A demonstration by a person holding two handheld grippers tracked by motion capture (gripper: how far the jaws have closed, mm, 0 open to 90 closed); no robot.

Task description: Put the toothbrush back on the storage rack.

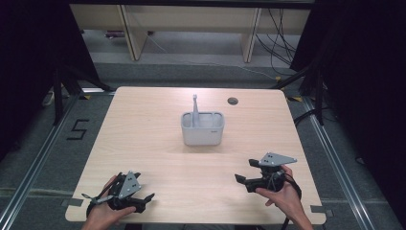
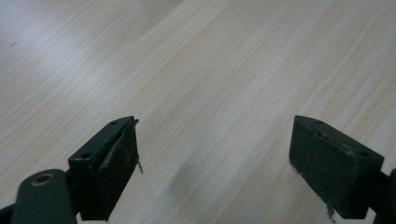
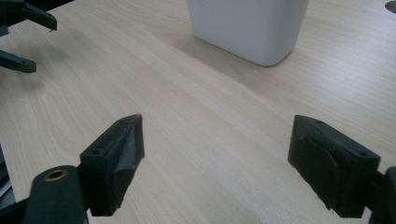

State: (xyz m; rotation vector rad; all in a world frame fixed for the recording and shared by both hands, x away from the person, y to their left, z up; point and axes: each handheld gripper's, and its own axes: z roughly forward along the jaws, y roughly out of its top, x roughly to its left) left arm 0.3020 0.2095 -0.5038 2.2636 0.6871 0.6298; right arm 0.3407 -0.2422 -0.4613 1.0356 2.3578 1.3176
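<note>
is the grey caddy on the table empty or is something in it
Not empty. The grey caddy stands upright mid-table with one grey utensil handle rising from its back-left section; what else lies inside cannot be told.

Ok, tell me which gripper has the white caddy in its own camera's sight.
The right gripper: the white caddy stands ahead of its open jaws. The left gripper faces bare table.
</note>
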